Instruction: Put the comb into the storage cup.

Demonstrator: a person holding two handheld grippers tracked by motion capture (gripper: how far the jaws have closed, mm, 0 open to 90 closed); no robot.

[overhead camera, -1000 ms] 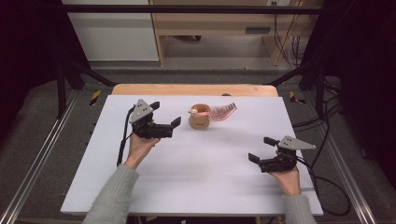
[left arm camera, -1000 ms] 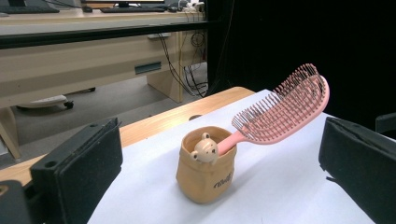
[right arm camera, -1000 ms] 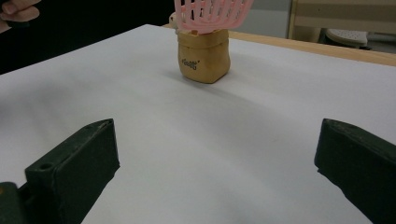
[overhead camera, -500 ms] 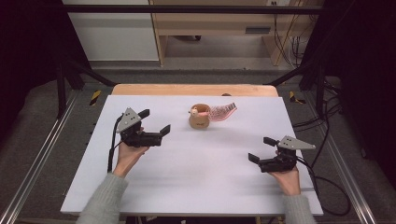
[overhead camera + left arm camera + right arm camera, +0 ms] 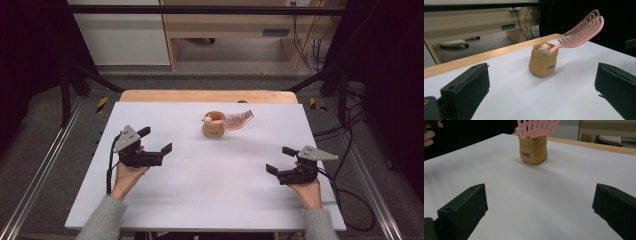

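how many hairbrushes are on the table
1. The pink hairbrush stands handle-down in the tan pouch at the far middle of the white table, its bristle head leaning out over the rim. No other brush is visible.

Our right gripper (image 5: 540, 212), jaws wide apart, faces a tan pot (image 5: 533, 150) holding a pink brush (image 5: 538, 127), top centre, on the white table (image 5: 524, 192).

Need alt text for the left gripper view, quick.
A tan pouch-shaped holder stands on the white table, a pink hairbrush leaning out of it beside a small bear figure. The left claw frames it, jaws wide apart and empty.
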